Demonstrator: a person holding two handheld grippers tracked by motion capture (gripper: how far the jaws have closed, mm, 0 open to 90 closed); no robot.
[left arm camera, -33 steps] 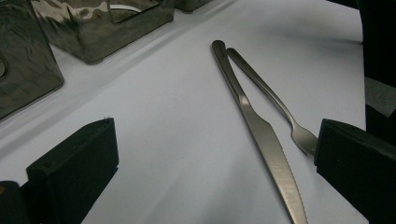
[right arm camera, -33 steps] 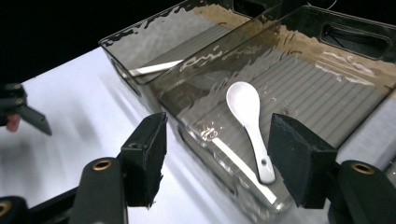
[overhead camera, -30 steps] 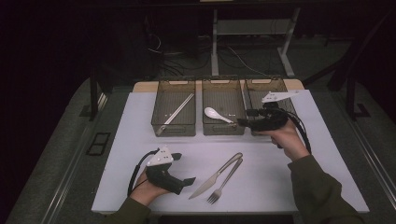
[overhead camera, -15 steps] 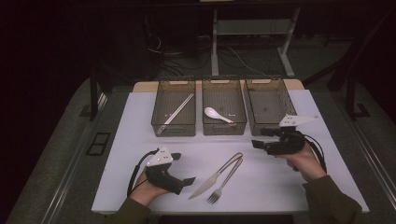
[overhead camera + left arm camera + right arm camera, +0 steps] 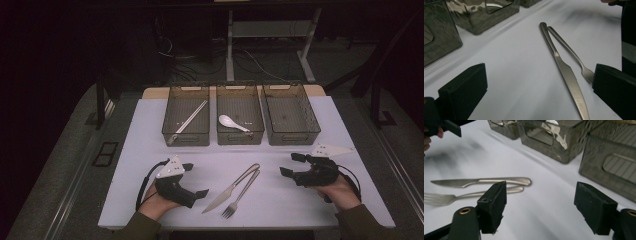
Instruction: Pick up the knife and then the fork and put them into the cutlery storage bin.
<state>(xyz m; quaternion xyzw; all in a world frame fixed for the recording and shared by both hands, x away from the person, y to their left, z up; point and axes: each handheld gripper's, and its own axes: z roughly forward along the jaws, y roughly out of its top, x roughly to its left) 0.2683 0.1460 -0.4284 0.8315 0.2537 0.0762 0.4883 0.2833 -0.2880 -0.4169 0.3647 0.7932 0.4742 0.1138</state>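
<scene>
- Left gripper (image 5: 199, 192) rests low on the white table cover (image 5: 150, 130) near the front edge, held in the person's left hand (image 5: 155, 205); its jaws stand wide apart with nothing between them, pointing toward the cutlery.
- Left bin (image 5: 186, 120), at the far side of the cover, holds a pair of chopsticks (image 5: 189, 122) lying at a slant.
- Knife (image 5: 231, 189) lies flat on the cover just right of the left gripper, blade toward the front edge, handle angled away to the right.
- Fork (image 5: 241, 193) lies right beside the knife, tines toward the front; the two handles meet at their far ends.
- Middle bin (image 5: 240, 120) holds a white spoon (image 5: 233, 123).
- Right bin (image 5: 291, 117) has no cutlery in it.
- Right gripper (image 5: 290, 165) sits low over the cover to the right of the cutlery, in the person's right hand (image 5: 340, 192); its jaws have just been opening and stand apart with only bare cover between them, aimed left toward the handles, well apart from them.
- Bare cover lies between each gripper and the knife and fork; the bins stand farther back.
</scene>
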